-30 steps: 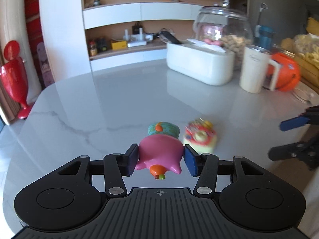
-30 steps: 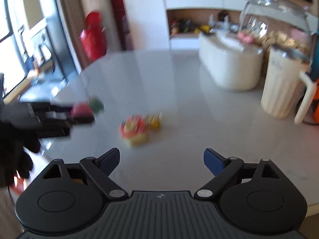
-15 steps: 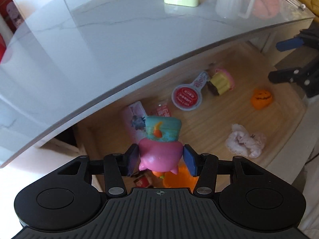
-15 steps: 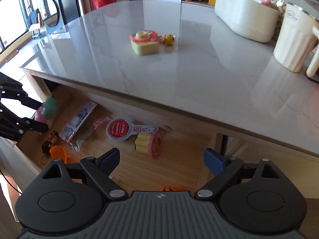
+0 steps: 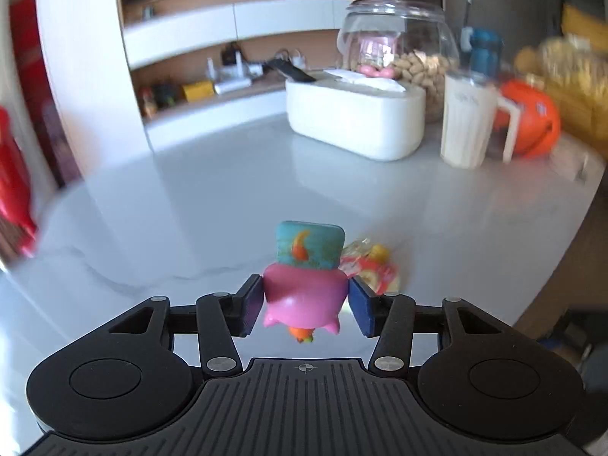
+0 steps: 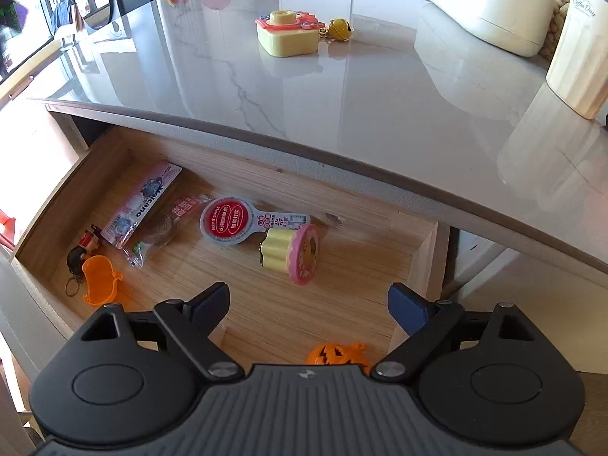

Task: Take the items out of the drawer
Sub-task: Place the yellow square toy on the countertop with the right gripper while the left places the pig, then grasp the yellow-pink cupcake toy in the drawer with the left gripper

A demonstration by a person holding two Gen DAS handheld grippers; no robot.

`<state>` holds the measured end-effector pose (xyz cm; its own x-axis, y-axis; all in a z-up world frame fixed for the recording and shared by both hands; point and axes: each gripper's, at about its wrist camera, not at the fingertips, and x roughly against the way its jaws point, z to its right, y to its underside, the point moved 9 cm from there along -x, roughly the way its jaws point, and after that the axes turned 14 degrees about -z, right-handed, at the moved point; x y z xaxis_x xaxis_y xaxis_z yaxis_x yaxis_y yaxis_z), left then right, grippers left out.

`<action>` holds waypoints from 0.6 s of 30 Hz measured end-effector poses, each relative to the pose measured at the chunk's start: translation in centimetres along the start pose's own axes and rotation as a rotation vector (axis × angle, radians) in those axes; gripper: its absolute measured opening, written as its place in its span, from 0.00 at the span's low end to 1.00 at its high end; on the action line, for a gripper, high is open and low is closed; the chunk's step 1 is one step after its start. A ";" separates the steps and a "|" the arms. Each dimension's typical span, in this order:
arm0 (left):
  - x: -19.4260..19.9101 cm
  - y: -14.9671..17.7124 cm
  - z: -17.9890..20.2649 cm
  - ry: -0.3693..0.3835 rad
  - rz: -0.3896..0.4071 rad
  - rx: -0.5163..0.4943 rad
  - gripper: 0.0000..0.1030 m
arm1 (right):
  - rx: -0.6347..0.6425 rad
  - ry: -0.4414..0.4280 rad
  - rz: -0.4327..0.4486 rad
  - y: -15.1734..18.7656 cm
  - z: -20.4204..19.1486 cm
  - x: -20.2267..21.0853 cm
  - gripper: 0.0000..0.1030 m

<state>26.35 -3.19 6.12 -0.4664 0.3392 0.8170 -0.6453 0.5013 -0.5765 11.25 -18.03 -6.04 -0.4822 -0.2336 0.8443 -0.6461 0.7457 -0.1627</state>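
Note:
My left gripper (image 5: pixel 306 306) is shut on a pink pig-like toy with a teal hat (image 5: pixel 304 285), held just above the grey marble tabletop (image 5: pixel 190 209). A yellow toy camera (image 5: pixel 374 269) lies right behind it, also seen with a small bell (image 6: pixel 340 30) in the right wrist view. My right gripper (image 6: pixel 307 298) hangs open and empty over the open wooden drawer (image 6: pixel 114 174). In the drawer lie a yellow-and-pink cupcake toy (image 6: pixel 290 252), a red-lidded round pack (image 6: pixel 228 222), an orange pumpkin (image 6: pixel 338 353), an orange scoop (image 6: pixel 98 277), snack packets (image 6: pixel 142 201) and a keychain figure (image 6: pixel 81 250).
At the back right of the table stand a white box (image 5: pixel 355 114), a glass jar of nuts (image 5: pixel 399 45), a cream jug (image 5: pixel 469 121) and an orange container (image 5: pixel 532 117). The table's edge (image 6: pixel 342 159) overhangs the drawer's rear.
My left gripper rose from over the drawer to above the tabletop, still holding the pink toy. My right gripper stays open and has dropped closer to the drawer.

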 end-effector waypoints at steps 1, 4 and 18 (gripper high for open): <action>-0.6 -0.1 -0.1 0.021 -0.023 0.013 0.52 | -0.005 0.003 0.008 0.0 0.1 0.1 0.89; -2.2 0.7 -0.3 0.042 -0.071 0.040 0.50 | -0.006 -0.004 0.021 0.0 0.2 0.3 0.89; 2.4 8.8 3.0 0.133 -0.151 -0.137 0.49 | -0.048 -0.039 0.011 -0.2 0.5 0.0 0.89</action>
<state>17.78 -0.36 2.95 -0.2810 0.3494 0.8939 -0.6091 0.6548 -0.4474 11.08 -18.51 -6.31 -0.5122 -0.2483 0.8222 -0.6120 0.7772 -0.1465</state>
